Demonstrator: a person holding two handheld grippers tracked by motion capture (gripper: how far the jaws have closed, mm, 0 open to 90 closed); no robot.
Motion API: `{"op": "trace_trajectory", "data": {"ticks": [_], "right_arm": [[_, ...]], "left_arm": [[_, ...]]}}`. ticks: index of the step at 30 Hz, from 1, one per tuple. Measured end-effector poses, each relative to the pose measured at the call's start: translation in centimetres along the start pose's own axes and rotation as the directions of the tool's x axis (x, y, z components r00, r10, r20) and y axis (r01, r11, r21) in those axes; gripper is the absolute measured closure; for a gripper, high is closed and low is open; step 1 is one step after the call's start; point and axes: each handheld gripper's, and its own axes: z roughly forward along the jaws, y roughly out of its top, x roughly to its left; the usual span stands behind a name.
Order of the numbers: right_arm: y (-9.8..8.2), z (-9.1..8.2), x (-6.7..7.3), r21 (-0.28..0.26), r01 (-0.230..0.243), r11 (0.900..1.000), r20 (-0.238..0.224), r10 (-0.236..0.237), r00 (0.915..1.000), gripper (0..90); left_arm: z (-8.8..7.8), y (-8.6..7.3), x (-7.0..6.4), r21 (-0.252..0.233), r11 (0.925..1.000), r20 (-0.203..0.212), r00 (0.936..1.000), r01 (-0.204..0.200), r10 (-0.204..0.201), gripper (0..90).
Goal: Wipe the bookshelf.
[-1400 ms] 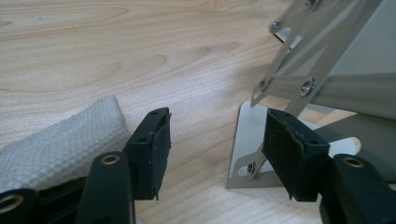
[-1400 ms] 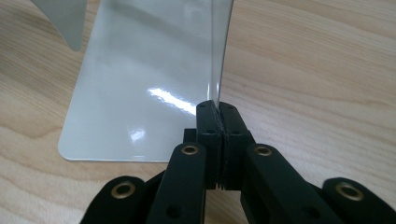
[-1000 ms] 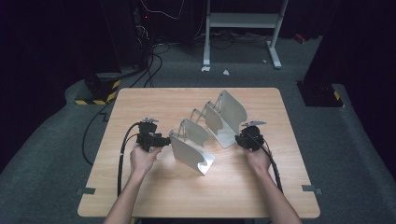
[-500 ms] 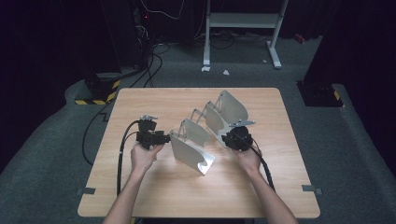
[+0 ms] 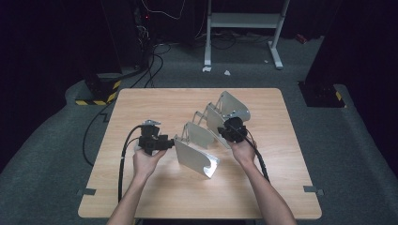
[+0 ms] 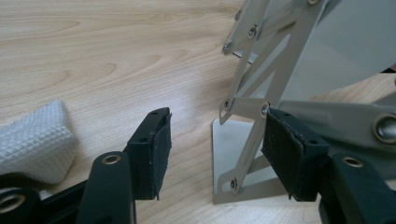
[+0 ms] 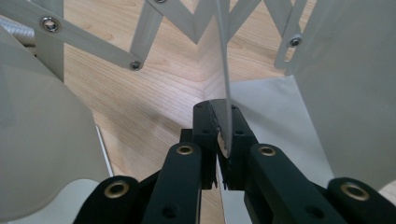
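**Right hand-held gripper clamps a rack plate, left stands open at the near end**

A folding metal rack (image 5: 206, 136), made of curved plates joined by scissor-link strips, stands near the middle of the table (image 5: 155, 197) and runs slantwise from the centre toward the far right corner.

The right hand-held gripper (image 5: 231, 129) sits at the rack's right flank, about midway along it. In the right gripper view its jaws have just been closing and now pinch the thin edge of one upright plate (image 7: 225, 70), the pads (image 7: 205, 135) pressed on either side of the sheet.

The left hand-held gripper (image 5: 162, 141) is at the rack's near left end, just beside the nearest plate (image 5: 192, 157). In the left gripper view its jaws stand partly apart, having just been narrowing; a link strip (image 6: 247, 135) lies between them, close against the right pad (image 6: 289, 154), while the left pad (image 6: 154, 149) is clear of the metal.

A white textured cloth (image 6: 32, 140) lies on the table beside the left gripper.
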Motion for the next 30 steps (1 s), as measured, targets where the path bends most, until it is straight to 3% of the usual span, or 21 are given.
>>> {"op": "trace_trajectory", "data": {"ticks": [3,11,16,20,26,27,30], "right_arm": [[0.6,0.3,0.5,0.013,0.033,0.999,0.001,-0.034,0.9994,87.7],[1.8,1.3,1.3,0.029,0.059,0.998,-0.016,-0.059,0.9981,86.6],[2.1,1.7,1.3,0.032,0.044,0.998,-0.022,-0.044,0.9988,84.3],[2.4,1.9,2.0,0.036,0.073,0.997,-0.01,-0.073,0.9973,83.7],[2.7,2.2,2.2,0.029,0.055,0.998,-0.019,-0.054,0.9984,76.7],[2.2,1.7,1.6,0.009,0.034,0.999,-0.023,-0.033,0.9992,75.6],[1.1,0.8,0.7,-0.015,-0.003,1.0,-0.027,0.003,0.9996,75.3]], "left_arm": [[-0.2,-0.3,-0.2,-0.002,1.0,0.0,1.0,-0.002,0.002,43.2],[-0.7,-0.9,-0.8,-0.015,0.9999,-0.007,0.9999,-0.009,0.009,44.8],[-1.0,-1.4,-0.9,-0.024,0.9997,-0.001,1.0,0.004,-0.004,45.0],[-1.3,-1.9,-1.1,-0.027,0.9996,0.002,0.9999,0.012,-0.012,45.0],[-1.7,-2.7,-1.2,-0.033,0.9992,0.011,0.9997,0.024,-0.024,42.8],[-1.7,-2.7,-1.0,-0.054,0.9981,0.03,0.9992,0.03,-0.028,40.2],[-1.8,-2.6,-0.6,-0.071,0.9966,0.035,0.9986,0.041,-0.038,37.6]]}}
